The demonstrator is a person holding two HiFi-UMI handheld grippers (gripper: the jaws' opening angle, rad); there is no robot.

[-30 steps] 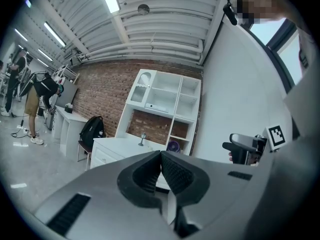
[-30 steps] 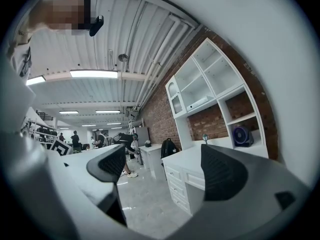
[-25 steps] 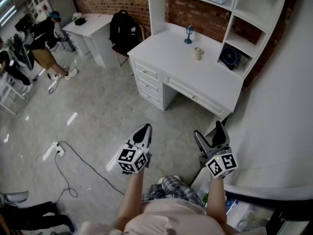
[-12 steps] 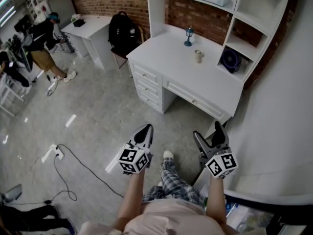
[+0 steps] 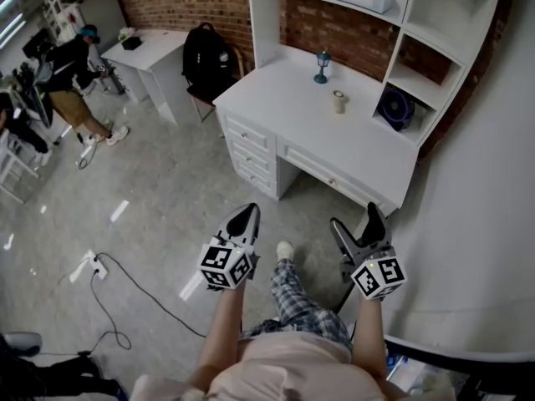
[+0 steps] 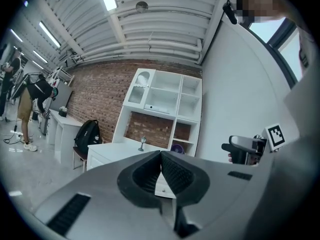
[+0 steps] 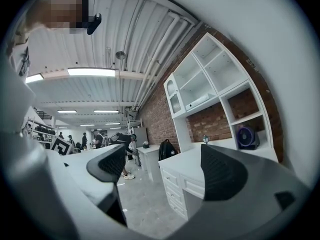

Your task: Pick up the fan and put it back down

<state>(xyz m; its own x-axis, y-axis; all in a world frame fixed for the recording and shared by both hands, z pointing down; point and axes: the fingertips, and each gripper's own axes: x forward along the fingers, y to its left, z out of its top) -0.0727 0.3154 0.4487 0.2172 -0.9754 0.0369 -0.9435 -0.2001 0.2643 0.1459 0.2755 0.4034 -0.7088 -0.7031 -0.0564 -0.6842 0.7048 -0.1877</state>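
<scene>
The fan (image 5: 394, 107) is small, round and dark blue. It stands in the lower right cubby of the white desk's hutch, and also shows in the right gripper view (image 7: 246, 137) and, tiny, in the left gripper view (image 6: 176, 147). Both grippers hang over the floor, well short of the desk. My left gripper (image 5: 243, 220) is shut with nothing between its pads (image 6: 161, 171). My right gripper (image 5: 357, 226) is open and empty (image 7: 162, 166), its jaws wide apart.
The white desk (image 5: 284, 111) carries a small lamp figurine (image 5: 322, 61) and a cup (image 5: 338, 98). A black backpack (image 5: 205, 53) sits on a chair beside it. People (image 5: 71, 73) stand far left. A power strip and cable (image 5: 96, 261) lie on the floor. A white wall (image 5: 476, 224) closes the right.
The person has stepped forward, one leg now out ahead, and the desk sits slightly nearer. Both grippers keep their pose and state.
</scene>
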